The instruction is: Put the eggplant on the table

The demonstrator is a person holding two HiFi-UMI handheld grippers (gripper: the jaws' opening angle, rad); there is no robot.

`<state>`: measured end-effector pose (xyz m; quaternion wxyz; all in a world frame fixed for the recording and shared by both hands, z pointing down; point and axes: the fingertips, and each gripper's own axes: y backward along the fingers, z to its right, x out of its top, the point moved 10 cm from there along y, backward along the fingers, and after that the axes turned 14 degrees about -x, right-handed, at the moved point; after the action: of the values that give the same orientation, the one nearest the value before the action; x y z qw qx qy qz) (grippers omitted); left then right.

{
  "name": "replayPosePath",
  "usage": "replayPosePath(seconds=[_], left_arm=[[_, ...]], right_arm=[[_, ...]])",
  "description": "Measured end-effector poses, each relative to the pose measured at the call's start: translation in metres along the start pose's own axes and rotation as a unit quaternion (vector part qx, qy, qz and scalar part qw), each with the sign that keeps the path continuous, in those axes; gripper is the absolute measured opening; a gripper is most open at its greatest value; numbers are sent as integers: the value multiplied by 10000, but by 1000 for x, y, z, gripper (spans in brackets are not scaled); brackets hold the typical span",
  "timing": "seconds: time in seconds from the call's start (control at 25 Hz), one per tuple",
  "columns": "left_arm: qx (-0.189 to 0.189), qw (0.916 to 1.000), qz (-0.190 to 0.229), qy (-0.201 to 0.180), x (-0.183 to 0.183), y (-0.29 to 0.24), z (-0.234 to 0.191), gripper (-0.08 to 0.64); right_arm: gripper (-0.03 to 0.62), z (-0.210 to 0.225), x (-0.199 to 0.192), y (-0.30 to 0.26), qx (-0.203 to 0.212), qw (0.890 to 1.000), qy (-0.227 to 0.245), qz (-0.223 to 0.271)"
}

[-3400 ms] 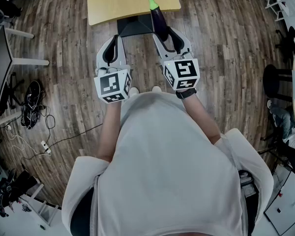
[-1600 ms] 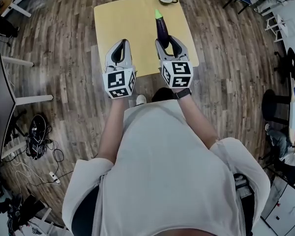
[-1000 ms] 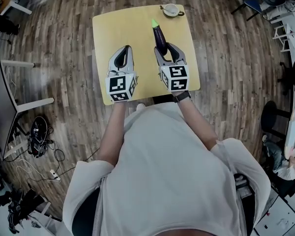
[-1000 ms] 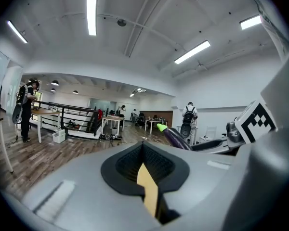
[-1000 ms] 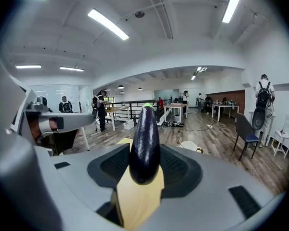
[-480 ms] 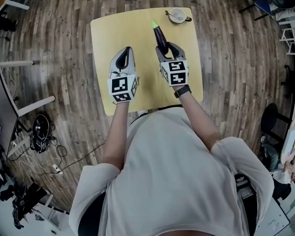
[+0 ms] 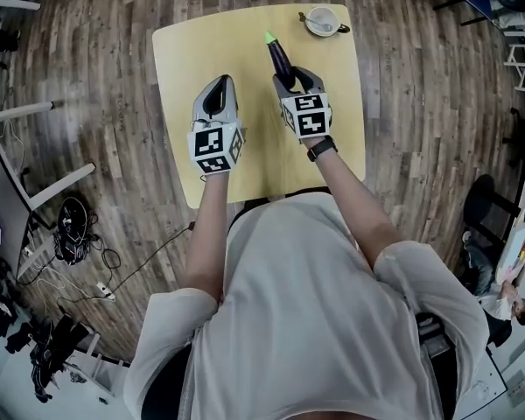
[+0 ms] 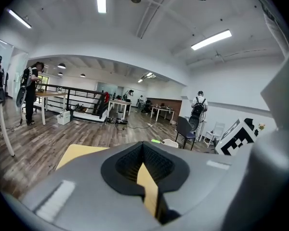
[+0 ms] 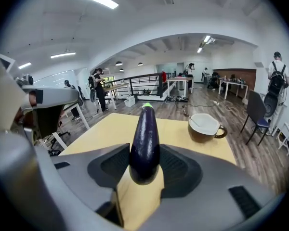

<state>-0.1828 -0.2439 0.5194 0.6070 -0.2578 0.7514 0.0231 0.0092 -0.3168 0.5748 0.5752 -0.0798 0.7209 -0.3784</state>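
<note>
Your right gripper (image 7: 290, 75) is squeezing the fat end of the purple eggplant (image 7: 277, 54). The eggplant is over the yellow table (image 7: 201, 51). Its green tip points far, toward the cup (image 7: 322, 21) at the far right corner. Your left gripper (image 7: 217, 86), nearby on the left, is closed on nothing.

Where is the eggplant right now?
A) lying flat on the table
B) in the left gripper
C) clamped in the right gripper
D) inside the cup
C: the right gripper is shut on the eggplant, with both jaws pressing its dark body and its green tip pointing away from the person.
</note>
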Motion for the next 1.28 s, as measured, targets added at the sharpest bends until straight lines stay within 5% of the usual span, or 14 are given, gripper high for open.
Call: replayPosePath(seconds=[0.8,1.28], left_arm=[[-106,9990,-438,55,-26,-22,-7,9],[-200,9986,-487,9,-25,-13,0,9]], right_arm=[[198,-5,-33,-62,104,9941,357,-1023],[214,-9,-31,-67,44,9932,593,-1005]])
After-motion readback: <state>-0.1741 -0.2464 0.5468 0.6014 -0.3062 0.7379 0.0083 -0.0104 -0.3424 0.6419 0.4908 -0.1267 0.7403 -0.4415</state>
